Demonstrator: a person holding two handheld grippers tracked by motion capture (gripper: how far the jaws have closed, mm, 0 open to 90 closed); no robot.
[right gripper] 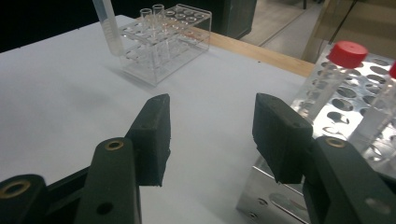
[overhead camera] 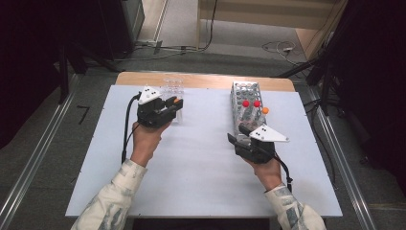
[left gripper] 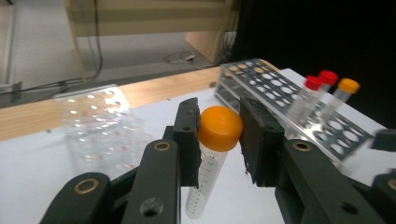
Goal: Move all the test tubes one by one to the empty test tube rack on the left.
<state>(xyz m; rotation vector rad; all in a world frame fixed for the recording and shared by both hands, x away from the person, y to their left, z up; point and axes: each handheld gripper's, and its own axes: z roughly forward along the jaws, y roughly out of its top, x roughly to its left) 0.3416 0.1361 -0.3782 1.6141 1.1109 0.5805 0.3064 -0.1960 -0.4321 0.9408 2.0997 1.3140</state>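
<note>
On the left of the high view we see the left gripper [overhead camera: 173,106] held just in front of the clear rack [overhead camera: 173,86], which stands near the far edge of the desk [overhead camera: 201,163]; from up there only a dot of orange shows at its tip. The left gripper view tells us more: the jaws are clamped on the orange-capped tube [left gripper: 212,154] just under its cap, the tube hanging roughly upright above the desk, with the clear rack [left gripper: 100,128] blurred behind and to the left of it. Moving right from the clear rack, the high view shows the metal rack [overhead camera: 245,108] lying well apart from it, carrying two red-capped tubes [overhead camera: 251,103] and another orange-capped one [overhead camera: 265,110]. The right gripper [overhead camera: 234,134] sits at the near end of that metal rack. The right gripper view shows what the high view cannot: its jaws stand apart with nothing between them, the metal rack [right gripper: 355,102] close at its right, one red-capped tube [right gripper: 334,77] standing in it, and the clear rack [right gripper: 163,39] far off with the held tube's lower end beside it.
</note>
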